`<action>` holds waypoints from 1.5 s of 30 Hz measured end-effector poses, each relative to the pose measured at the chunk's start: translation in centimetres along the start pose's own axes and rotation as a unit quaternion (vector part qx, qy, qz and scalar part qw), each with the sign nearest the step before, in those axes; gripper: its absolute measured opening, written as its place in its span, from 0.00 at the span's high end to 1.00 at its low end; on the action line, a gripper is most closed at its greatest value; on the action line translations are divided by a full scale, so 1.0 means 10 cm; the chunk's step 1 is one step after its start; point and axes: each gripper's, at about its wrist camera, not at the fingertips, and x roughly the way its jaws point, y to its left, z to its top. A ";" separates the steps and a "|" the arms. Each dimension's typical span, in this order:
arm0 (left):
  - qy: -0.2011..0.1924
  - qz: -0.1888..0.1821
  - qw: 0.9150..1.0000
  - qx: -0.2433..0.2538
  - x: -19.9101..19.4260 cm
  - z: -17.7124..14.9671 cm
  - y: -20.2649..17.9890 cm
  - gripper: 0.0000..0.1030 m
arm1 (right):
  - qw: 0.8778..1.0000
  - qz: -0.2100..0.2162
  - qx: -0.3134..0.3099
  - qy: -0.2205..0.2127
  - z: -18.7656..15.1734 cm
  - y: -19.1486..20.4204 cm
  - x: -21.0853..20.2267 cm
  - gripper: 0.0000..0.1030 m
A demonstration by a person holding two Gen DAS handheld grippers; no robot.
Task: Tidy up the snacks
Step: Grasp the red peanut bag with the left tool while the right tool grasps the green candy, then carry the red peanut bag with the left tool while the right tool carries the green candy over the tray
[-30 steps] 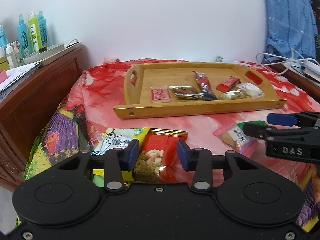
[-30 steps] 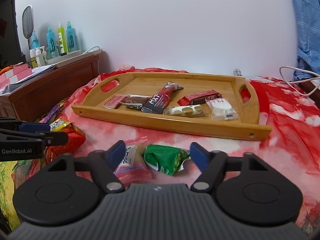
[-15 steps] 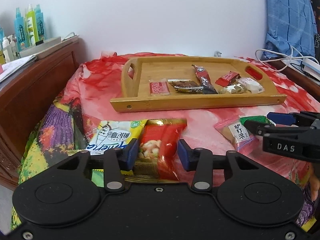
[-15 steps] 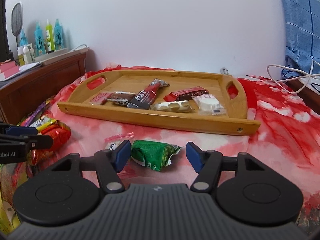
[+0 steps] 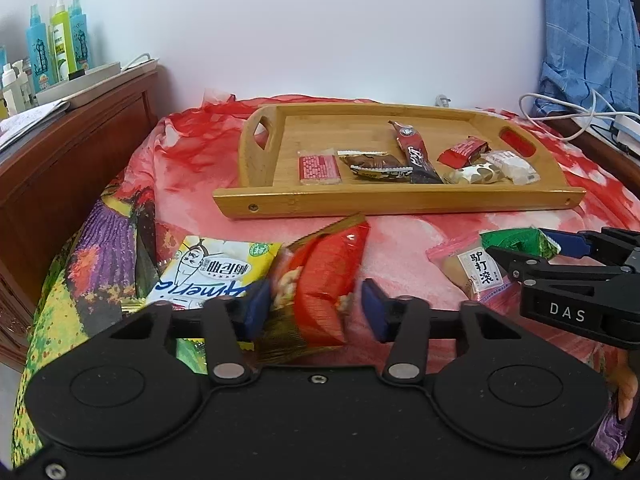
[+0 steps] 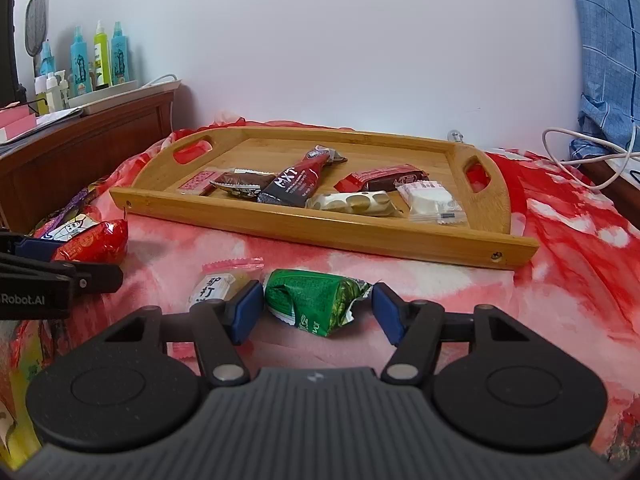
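we note a surface covered w/ a red-and-pink patterned cloth [image 6: 420, 280]; at its left edge the cloth turns to a purple, yellow and green print. far centre sits a wooden tray [image 5: 400, 200] w/ cut-out handles at both ends, holding a row of six small wrapped snacks.

left gripper [image 5: 312, 306]: jaws part open. a red snack bag [image 5: 324, 276] stands tilted between the blue pads; its left side touches the left pad, a gap shows on the right, so we cannot tell if it is gripped. a white-and-yellow packet [image 5: 216, 268] lies flat just left of it, partly under the gripper.

right gripper [image 6: 316, 312]: jaws closing, not yet pressing. a green crumpled packet [image 6: 316, 300] lies on the cloth between the pads, a narrow gap either side. a pink-edged clear packet [image 6: 218, 284] w/ a white label lies just left of it, touching or nearly so. both are near side of the tray, apart from it.

room: plain white wall [image 6: 320, 40] behind. left, a dark wood cabinet [image 5: 60, 152] carries teal and green bottles [image 5: 56, 52], a white tray and papers. right, blue checked fabric [image 5: 580, 32] hangs, w/ white cables [image 5: 568, 116] and a power strip on a ledge below it.
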 end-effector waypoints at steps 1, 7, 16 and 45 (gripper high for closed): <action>0.000 0.001 1.000 -0.001 0.00 0.01 0.00 0.60 | 1.000 0.002 0.000 0.000 0.00 0.00 0.00 0.43; 0.002 -0.004 1.000 -0.004 -0.05 0.03 -0.04 0.62 | 1.000 0.008 -0.003 -0.008 0.00 0.04 -0.05 0.51; -0.009 -0.008 1.000 -0.004 -0.15 0.13 -0.12 0.63 | 1.000 0.008 0.006 -0.024 0.04 -0.01 -0.15 0.58; -0.012 -0.010 1.000 0.000 -0.15 0.21 -0.20 0.63 | 0.999 -0.001 0.035 -0.009 0.09 -0.11 0.07 0.52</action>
